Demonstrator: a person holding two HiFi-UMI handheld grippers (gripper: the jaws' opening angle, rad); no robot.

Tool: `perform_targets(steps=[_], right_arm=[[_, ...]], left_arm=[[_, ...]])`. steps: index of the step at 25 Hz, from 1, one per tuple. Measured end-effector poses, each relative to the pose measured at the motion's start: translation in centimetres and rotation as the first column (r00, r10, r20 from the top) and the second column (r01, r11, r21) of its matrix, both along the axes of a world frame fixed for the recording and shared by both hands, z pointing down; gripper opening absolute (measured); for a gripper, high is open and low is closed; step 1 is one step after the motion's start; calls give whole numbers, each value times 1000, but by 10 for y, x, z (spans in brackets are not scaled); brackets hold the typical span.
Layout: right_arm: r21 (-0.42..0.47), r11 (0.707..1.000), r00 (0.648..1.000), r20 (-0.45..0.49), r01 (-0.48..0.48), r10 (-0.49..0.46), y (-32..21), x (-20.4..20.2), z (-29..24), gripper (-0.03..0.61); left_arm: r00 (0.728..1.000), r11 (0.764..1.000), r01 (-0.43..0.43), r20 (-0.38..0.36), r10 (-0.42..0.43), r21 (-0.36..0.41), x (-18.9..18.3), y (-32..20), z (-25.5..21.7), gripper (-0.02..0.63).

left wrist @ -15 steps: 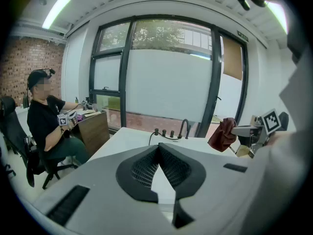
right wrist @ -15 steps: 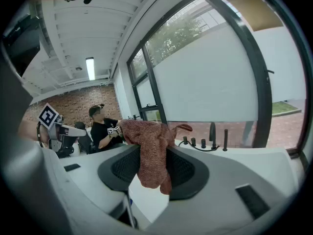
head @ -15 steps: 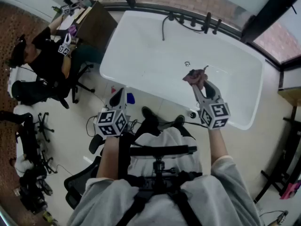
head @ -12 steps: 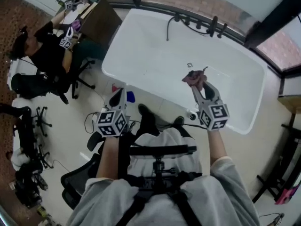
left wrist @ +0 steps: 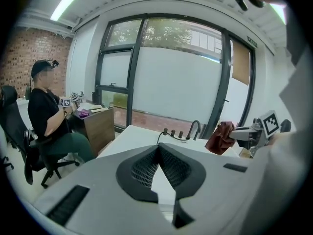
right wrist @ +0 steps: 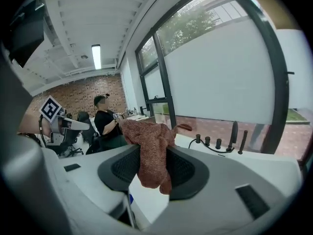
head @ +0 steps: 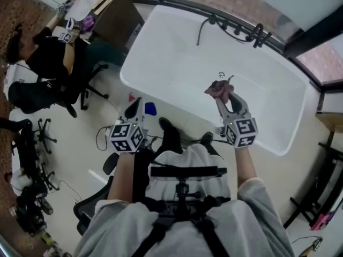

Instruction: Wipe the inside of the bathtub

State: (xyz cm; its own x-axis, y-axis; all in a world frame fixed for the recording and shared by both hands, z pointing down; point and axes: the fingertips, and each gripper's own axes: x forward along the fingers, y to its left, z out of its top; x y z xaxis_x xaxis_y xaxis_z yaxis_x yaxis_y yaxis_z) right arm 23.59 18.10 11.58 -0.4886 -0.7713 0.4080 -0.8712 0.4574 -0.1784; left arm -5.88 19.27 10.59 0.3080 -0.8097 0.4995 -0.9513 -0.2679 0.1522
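The right gripper [head: 222,97], fingers clamped on a crumpled reddish-brown cloth [head: 216,88], hovers over the white bathtub [head: 177,58] at one o'clock. The left gripper [head: 134,106], fingers together and empty, hangs at ten. Wiping looks unstarted: the cloth must drop onto the inner wall.

No word, number or brand can be read anywhere. The only printed marks are black-and-white square patterns, without letters, on the left white marker cube [head: 126,137] of the left gripper [head: 134,106] and the right white marker cube [head: 239,131] of the right gripper [head: 221,93]. A small square marker [head: 66,37] by the seated person's arm seems alike, too small to tell
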Motion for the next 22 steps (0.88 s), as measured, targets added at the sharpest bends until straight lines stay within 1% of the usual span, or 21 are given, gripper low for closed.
perform_targets(steps=[5, 9, 16, 19, 22], right_arm=[[-33, 999, 1000, 5, 3, -3, -26, -31, 13, 167], [-56, 998, 1000, 2, 11, -11, -43, -63, 26, 167], [-88, 996, 1000, -15, 22, -23, -70, -131, 41, 167], [-106, 994, 999, -32, 32, -36, -74, -155, 48, 167], [-128, 991, 997, -54, 40, -48, -80, -171, 56, 167]], left_arm=[[999, 999, -41, 11, 41, -17, -20, -26, 3, 8], [997, 997, -76, 13, 76, -18, -47, -43, 5, 8], [993, 993, -114, -15, 113, -38, -110, -76, 17, 8], [991, 990, -135, -24, 134, -49, -124, -83, 22, 8], [988, 987, -150, -37, 148, -54, -132, -88, 26, 8]])
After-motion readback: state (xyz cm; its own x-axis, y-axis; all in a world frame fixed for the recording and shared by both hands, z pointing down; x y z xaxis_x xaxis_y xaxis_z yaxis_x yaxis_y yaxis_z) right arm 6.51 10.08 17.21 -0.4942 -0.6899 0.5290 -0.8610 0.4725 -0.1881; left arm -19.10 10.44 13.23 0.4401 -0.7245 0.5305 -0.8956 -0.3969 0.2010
